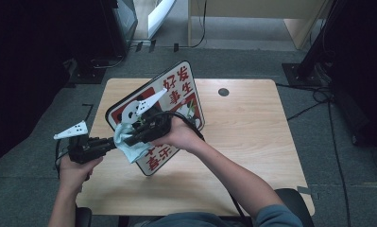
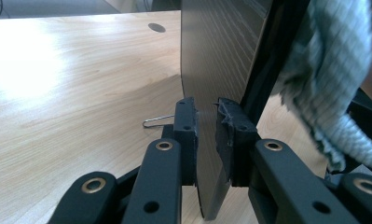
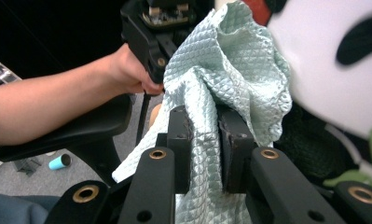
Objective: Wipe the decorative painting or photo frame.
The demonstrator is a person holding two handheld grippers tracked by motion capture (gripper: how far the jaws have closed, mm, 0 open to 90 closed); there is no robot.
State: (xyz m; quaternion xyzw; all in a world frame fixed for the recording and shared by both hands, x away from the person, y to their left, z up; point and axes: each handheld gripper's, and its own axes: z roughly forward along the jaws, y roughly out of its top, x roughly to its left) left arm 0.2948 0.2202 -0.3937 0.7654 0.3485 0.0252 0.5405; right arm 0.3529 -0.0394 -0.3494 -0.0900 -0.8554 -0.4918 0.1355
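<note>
A person props a sign board [image 1: 179,87] with a panda and red characters tilted on the wooden table [image 1: 252,142]. My left gripper [image 1: 113,141] is shut on the board's lower left edge; in the left gripper view its pads [image 2: 187,126] clamp the thin board [image 2: 216,56] between them. My right gripper [image 1: 132,136] is shut on a pale green quilted cloth [image 1: 129,144] and holds it against the board's face. In the right gripper view the cloth [image 3: 225,60] bunches up between the jaws of the right gripper [image 3: 204,126], beside the white panda print [image 3: 323,70].
A round cable hole [image 1: 223,92] sits near the table's far edge. A bent wire clip [image 2: 158,120] lies on the table by the left jaws. A black chair armrest [image 3: 81,128] is below the person's left forearm. Cables and black stands [image 1: 318,66] surround the table.
</note>
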